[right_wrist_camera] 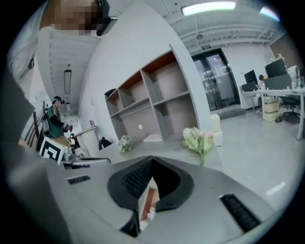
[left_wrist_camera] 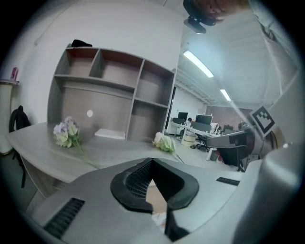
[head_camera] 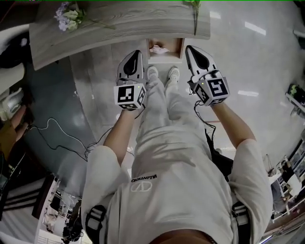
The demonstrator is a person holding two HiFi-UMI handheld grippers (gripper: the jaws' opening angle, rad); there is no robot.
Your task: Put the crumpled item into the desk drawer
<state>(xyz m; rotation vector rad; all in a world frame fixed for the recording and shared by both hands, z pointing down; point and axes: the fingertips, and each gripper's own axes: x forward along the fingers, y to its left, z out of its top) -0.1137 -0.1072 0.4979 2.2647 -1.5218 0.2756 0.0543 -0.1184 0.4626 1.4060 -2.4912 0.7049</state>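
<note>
A crumpled white and pink item (head_camera: pixel 158 49) lies inside the open desk drawer (head_camera: pixel 180 47), under the front edge of the curved wooden desk (head_camera: pixel 119 26). My left gripper (head_camera: pixel 136 53) hangs just left of the drawer, above the floor, with its jaws together and nothing in them. My right gripper (head_camera: pixel 189 48) hangs just right of the drawer, jaws together and empty too. In the left gripper view, a bit of the white item (left_wrist_camera: pixel 158 218) shows through the slit below the left gripper (left_wrist_camera: pixel 153 183). The right gripper (right_wrist_camera: pixel 148 183) shows a strip of drawer wood (right_wrist_camera: pixel 148 200) the same way.
The person's white shoes (head_camera: pixel 152 74) stand right in front of the drawer. On the desk lie a purple-white flower bunch (head_camera: pixel 68 16) and a green-stemmed bunch (head_camera: pixel 195 9). A shelf unit (left_wrist_camera: pixel 119 90) stands at the desk's back. Cables (head_camera: pixel 62 133) trail over the floor on the left.
</note>
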